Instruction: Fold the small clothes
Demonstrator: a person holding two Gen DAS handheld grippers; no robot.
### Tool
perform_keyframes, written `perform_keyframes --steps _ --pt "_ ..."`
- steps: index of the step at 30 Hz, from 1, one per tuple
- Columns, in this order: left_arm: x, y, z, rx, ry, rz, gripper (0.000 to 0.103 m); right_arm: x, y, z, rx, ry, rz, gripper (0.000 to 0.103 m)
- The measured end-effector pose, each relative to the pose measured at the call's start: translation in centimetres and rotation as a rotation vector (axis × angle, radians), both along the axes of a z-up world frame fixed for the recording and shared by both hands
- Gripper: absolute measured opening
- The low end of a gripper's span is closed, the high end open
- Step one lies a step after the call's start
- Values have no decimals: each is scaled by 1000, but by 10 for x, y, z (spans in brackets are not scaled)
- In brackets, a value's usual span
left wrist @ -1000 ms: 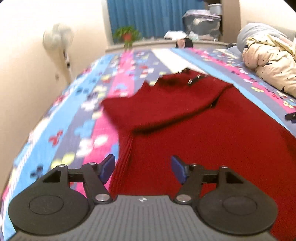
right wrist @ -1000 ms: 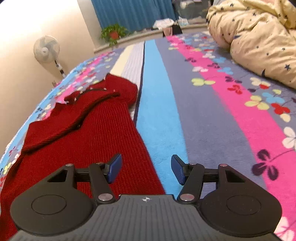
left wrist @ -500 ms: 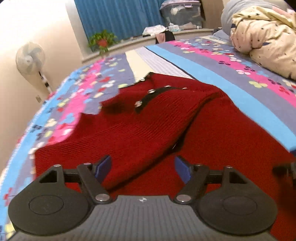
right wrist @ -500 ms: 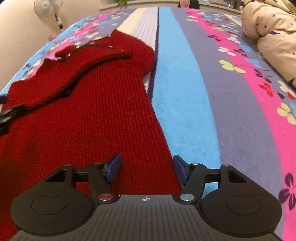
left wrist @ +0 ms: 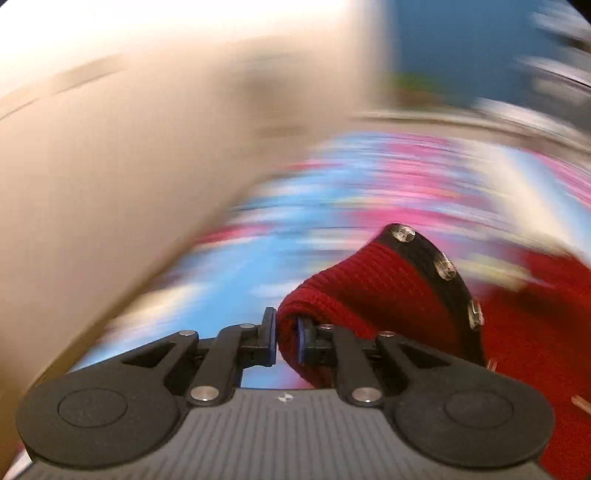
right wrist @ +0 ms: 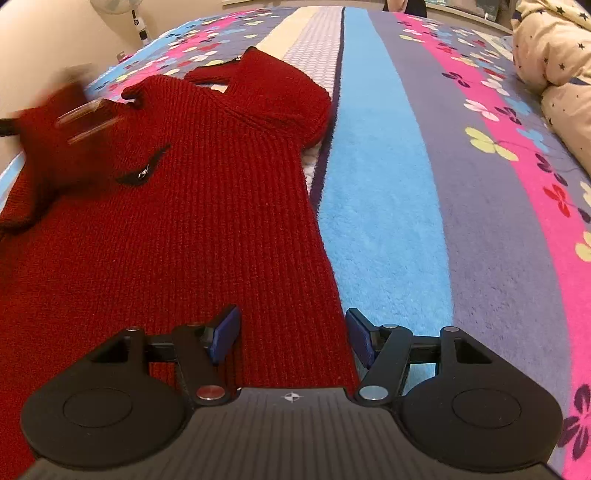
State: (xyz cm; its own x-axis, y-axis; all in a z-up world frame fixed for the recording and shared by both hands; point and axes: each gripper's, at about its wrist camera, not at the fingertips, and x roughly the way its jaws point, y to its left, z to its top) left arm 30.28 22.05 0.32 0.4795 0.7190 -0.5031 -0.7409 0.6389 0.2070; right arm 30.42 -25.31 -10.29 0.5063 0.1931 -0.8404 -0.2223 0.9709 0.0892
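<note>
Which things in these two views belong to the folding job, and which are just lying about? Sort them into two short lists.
Part of the job:
- red knitted sweater
- left tool, shut on a fold of the sweater
- right tool, open over the sweater's edge

Just lying about:
- flowered striped bedspread
- star-print duvet
- standing fan

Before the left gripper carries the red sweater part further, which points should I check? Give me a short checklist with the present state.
1. Left gripper shut on the red sweater: ok.
2. Black button strip outside the pinch: ok.
3. Right gripper open over the sweater's right edge: ok.
4. Sweater body flat on the bedspread: ok.
5. Left view sharp enough to judge the landing place: not ok, strong blur.
</note>
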Motion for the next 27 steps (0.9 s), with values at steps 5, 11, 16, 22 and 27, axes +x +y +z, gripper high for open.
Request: perform_keyframes --steps 5,11,16,22,27 --pt "-90 64 10 -5 -90 325 26 0 5 1 -23 -24 3 64" --pt "-53 -8 -36 -219 -54 -122 48 -3 9 3 -24 -114 -13 60" --pt "-6 -65 -71 -278 70 -465 48 0 -5 9 47 -178 -84 25" --pt "12 -91 -124 -245 287 -547 51 9 -29 25 218 -283 -101 17" --pt "24 -84 -125 -311 300 -509 53 22 -36 26 258 -329 -77 17"
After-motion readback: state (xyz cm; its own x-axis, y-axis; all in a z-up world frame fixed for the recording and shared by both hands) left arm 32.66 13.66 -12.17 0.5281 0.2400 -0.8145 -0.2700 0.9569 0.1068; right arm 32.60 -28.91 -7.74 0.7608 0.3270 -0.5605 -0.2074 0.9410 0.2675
